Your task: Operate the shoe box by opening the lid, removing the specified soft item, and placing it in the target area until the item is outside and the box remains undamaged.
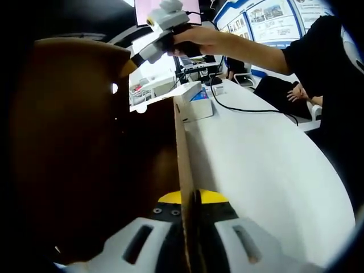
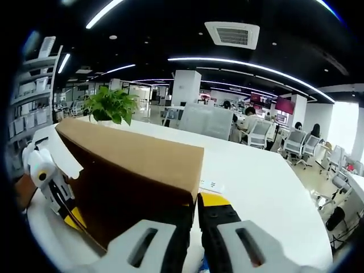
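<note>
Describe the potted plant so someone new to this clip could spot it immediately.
In the right gripper view, start at the white table and the brown cardboard box on it. Just beyond the box's far top edge rises the leafy green plant, the one green thing among white desks and chairs.

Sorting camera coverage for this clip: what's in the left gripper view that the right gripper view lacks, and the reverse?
Left gripper view: the box's dark inside, a small white-and-blue carton with a black cable on the table, and the person's hand holding the right gripper at the lid's corner.

Right gripper view: a potted plant, office chairs, and the left gripper at the box's far side.

Both: the cardboard box and the white table, with each view's own jaws shut on a cardboard edge.
</note>
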